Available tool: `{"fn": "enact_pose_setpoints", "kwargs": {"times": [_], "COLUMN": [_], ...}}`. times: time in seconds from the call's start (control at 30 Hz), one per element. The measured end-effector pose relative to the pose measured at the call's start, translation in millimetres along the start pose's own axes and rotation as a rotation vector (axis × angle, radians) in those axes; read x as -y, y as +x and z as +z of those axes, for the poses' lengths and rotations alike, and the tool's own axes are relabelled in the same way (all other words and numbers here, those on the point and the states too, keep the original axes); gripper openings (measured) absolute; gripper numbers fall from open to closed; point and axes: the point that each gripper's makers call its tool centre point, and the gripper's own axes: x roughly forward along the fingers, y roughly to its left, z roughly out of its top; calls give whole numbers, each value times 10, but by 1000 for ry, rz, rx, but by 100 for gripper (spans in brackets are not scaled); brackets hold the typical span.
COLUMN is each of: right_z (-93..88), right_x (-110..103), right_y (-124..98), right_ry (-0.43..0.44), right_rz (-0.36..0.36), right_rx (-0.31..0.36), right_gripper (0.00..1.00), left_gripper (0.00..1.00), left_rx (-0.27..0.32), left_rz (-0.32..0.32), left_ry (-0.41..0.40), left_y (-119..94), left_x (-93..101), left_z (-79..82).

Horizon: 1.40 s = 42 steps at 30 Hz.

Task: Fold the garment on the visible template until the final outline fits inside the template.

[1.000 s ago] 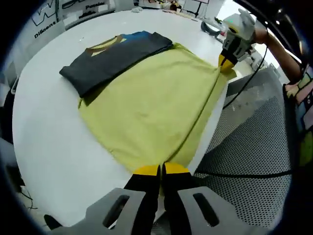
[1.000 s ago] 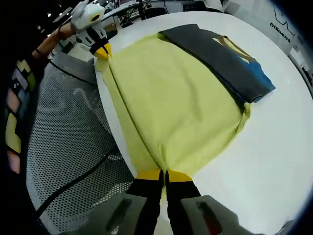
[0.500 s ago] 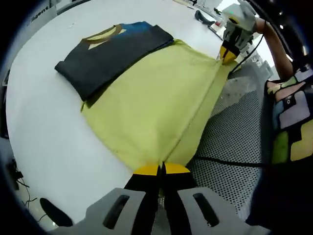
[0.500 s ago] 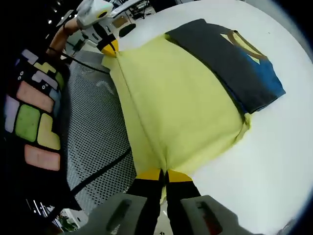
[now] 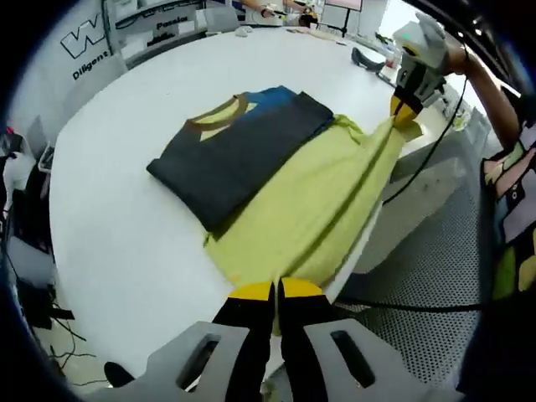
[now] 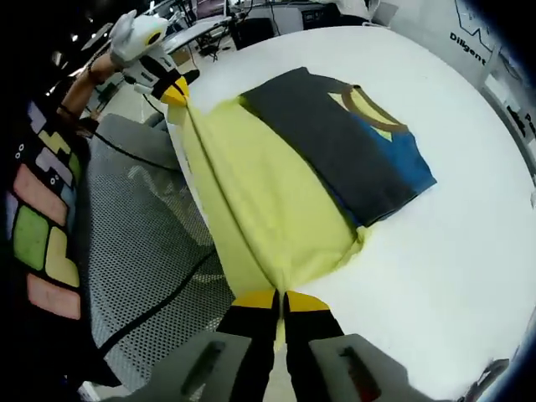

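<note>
A yellow garment (image 5: 310, 209) lies partly on a white worktop (image 5: 117, 218), its far portion covered by a folded dark grey garment (image 5: 243, 146) with a brown collar and a blue patch. The yellow cloth runs from under the dark piece toward the worktop's edge, where it is lifted and drawn taut between the two grippers.

In the left gripper view, the left gripper (image 5: 276, 293) has its yellow-tipped fingers (image 5: 251, 291) pressed together on one corner of the yellow garment, right at the near edge of the worktop. Across the cloth, the right gripper (image 5: 406, 113) pinches the opposite corner, held up beside the worktop's edge by a person's hand (image 5: 456, 59); a fold line runs through the fabric between the two grips.

In the right gripper view, the right gripper (image 6: 280, 300) is likewise clamped on the yellow garment (image 6: 260, 209), the fabric coming straight out of the closed fingers (image 6: 306, 301). The left gripper (image 6: 172, 88) holds the far corner above the edge. The dark grey garment (image 6: 335, 151) sits flat on the worktop (image 6: 452, 243) just beyond the yellow cloth. A perforated mesh surface (image 6: 134, 243) and a black cable (image 6: 159, 306) lie beside the worktop, below the hanging edge.
</note>
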Motion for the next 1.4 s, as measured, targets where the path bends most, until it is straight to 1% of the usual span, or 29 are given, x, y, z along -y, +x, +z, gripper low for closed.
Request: {"fn": "enact_pose_setpoints", "kwargs": {"times": [0.03, 0.1, 0.13, 0.17, 0.2, 0.23, 0.27, 0.33, 0.4, 0.5, 0.53, 0.63, 0.7, 0.77, 0.83, 1.0, 1.07, 1.1, 1.17, 1.4], "right_z": [2, 10, 83, 122, 137, 175, 246, 286, 361, 445, 467, 577, 613, 708, 755, 871, 892, 909, 934, 992], "right_x": [13, 27, 131, 183, 199, 252, 349, 382, 465, 547, 570, 683, 717, 805, 857, 1035, 1082, 1119, 1167, 1380], "right_y": [-3, -4, -4, -14, -19, -33, -68, -91, -123, -157, -165, -206, -217, -235, -237, -201, -181, -161, -127, 68], "right_ry": [-14, -15, 10, 31, 32, 36, 57, 57, 60, 64, 63, 72, 69, 59, 55, 50, 56, 58, 66, 89], "right_rz": [-7, -15, -72, -91, -98, -124, -173, -183, -221, -252, -261, -301, -313, -342, -354, -380, -383, -386, -386, -398], "right_rx": [-6, -4, 29, 45, 51, 70, 105, 117, 138, 161, 167, 202, 207, 222, 226, 228, 226, 226, 230, 220], "right_gripper": [0, 0, 0, 0, 0, 0, 0, 0, 0, 0, 0, 0, 0, 0, 0, 0, 0, 0, 0, 0], "left_gripper": [0, 0, 0, 0, 0, 0, 0, 0, 0, 0, 0, 0, 0, 0, 0, 0, 0, 0, 0, 0], "left_rx": [35, 49, 57, 89, 88, 110, 127, 146, 188, 232, 234, 262, 267, 287, 306, 312, 311, 299, 289, 273], "left_rz": [23, 38, 57, 99, 100, 124, 137, 152, 182, 213, 215, 244, 248, 270, 284, 295, 301, 311, 323, 347], "left_ry": [4, 5, 15, 28, 28, 30, 25, 12, 1, -11, -12, -6, -6, -8, -12, -3, 5, 31, 44, 43], "left_y": [14, 19, 34, 53, 57, 63, 64, 58, 32, 8, 8, 8, 12, 0, -5, 65, 111, 149, 210, 391], "left_x": [-40, -67, -97, -160, -159, -202, -227, -267, -352, -462, -471, -569, -600, -686, -756, -892, -943, -976, -1018, -1166], "left_z": [60, 87, 111, 174, 175, 224, 256, 303, 403, 524, 534, 632, 660, 741, 815, 942, 982, 995, 1009, 1074]}}
